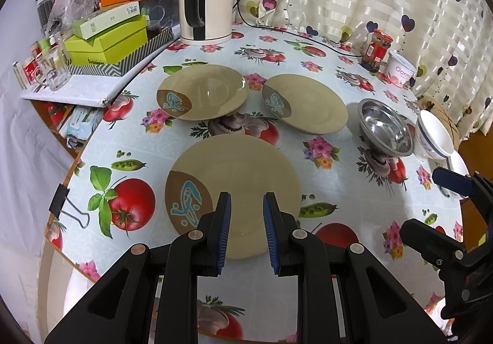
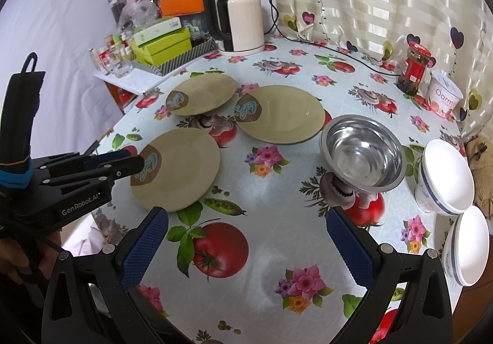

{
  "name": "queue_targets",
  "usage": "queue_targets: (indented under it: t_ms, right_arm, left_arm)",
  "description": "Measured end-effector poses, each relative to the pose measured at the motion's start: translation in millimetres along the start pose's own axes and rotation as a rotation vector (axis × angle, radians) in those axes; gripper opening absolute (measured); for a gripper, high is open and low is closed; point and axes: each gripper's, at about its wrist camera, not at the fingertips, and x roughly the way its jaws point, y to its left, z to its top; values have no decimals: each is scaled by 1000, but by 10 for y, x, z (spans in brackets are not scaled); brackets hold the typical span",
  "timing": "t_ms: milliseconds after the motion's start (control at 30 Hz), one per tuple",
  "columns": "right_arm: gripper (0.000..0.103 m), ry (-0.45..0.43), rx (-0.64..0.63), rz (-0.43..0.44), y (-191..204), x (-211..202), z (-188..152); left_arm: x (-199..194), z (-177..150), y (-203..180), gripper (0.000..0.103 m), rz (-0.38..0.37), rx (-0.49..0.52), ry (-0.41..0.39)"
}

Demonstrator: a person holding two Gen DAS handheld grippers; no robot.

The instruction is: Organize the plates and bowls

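- Left gripper (image 1: 246,199): fingers spread, nothing between the pads, hovering over the near plate (image 1: 234,190).
- Near plate: flat on the table (image 1: 354,205), directly beneath and just beyond the left fingertips, brown patch with blue motif left of the left finger.
- Two more plates farther ahead of the left fingers: far-left plate (image 1: 203,91) and far-right plate (image 1: 305,102), side by side, rims close together, whether touching cannot be told.
- Steel bowl (image 1: 385,128): ahead and right of the left fingers, just beside the far-right plate.
- Right gripper (image 2: 246,220): fingers spread wide, empty, above bare tablecloth with a printed tomato between them.
- Steel bowl again just beyond the right finger; near plate beyond the left finger.
- White bowl (image 2: 446,177) with blue rim band: right of the right finger, beside the steel bowl; second white bowl (image 2: 468,251) nearer, tilted at the table edge.
- Kettle (image 2: 243,20), jar (image 2: 414,70) and tub (image 2: 443,94) well beyond the fingers, at the back.
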Motion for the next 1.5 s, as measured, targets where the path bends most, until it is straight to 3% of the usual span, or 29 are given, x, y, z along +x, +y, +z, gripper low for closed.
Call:
queue_targets:
  t_ms: [1500]
  right_arm:
    - [100, 37, -6, 20, -15, 324, 167]
  left_arm:
    - [217, 81, 255, 22, -50, -58, 16]
